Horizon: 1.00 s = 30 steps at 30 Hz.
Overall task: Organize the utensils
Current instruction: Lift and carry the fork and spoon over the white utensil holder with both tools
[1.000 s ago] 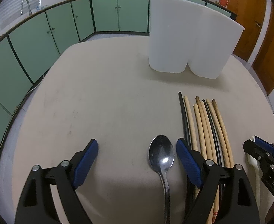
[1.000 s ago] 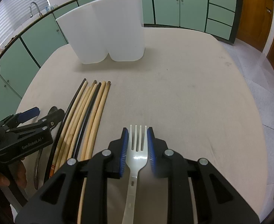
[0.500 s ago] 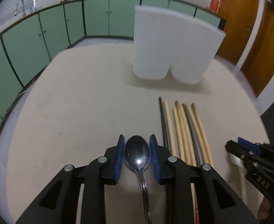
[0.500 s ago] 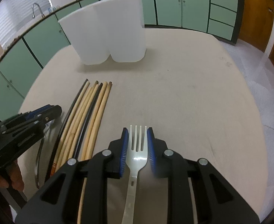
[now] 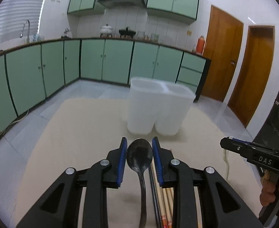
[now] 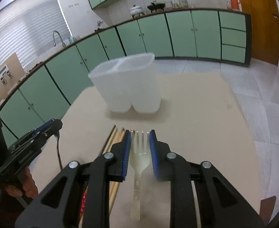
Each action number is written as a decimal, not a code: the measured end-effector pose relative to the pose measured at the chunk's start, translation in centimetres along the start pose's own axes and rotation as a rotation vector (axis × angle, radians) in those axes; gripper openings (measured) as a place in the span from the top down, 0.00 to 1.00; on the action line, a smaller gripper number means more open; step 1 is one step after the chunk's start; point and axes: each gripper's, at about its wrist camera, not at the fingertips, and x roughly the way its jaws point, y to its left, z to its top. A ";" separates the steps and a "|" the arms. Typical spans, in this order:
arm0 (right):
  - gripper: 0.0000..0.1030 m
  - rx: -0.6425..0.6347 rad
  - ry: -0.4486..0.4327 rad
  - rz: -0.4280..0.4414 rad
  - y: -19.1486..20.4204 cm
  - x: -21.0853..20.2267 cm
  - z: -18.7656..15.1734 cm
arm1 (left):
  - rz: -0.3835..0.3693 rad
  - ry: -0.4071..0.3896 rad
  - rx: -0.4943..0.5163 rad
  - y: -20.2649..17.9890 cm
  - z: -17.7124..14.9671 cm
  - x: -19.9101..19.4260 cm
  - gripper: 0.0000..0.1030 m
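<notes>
Blue-padded fingers of the left gripper (image 5: 139,160) clamp the bowl of a metal spoon (image 5: 139,156), its dark handle hanging down toward the camera above the table; the same spoon handle is seen dangling from that gripper in the right wrist view. The right gripper (image 6: 140,152) pinches the head of a pale plastic fork (image 6: 139,157) between its own blue pads (image 6: 127,152), tines pointing away and the handle trailing down toward the lens. Below and between the two tools, a row of chopsticks (image 5: 163,195), most of them wooden with at least one black, lies side by side on the beige table (image 5: 73,133), partly hidden behind the left gripper's right finger; in the right wrist view the chopsticks (image 6: 116,138) run under that gripper's left finger. Farther along the table stands a white translucent two-compartment utensil holder (image 5: 158,108), upright and well apart from both grippers, its open rim showing a divider between the two halves; nothing can be made out inside either compartment. The holder (image 6: 128,87) appears slightly blurred in both views. Beyond the table, green cabinets (image 5: 44,72) line the kitchen wall under a counter carrying pots and jars, with a tap at the left and wooden doors (image 5: 240,66) at the right
</notes>
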 end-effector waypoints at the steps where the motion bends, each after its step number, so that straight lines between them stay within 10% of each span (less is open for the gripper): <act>1: 0.81 0.000 -0.007 0.003 0.0 -0.3 0.1 | -0.001 -0.011 -0.001 -0.1 0.2 -0.2 0.74; 12: 0.81 -0.030 -0.085 0.027 0.2 -1.4 4.1 | -0.028 -0.117 -0.009 -0.9 3.3 -2.0 0.74; 30: 0.81 -0.115 -0.364 0.000 0.6 1.4 19.6 | -0.067 -0.355 -0.007 -1.6 17.2 0.8 0.75</act>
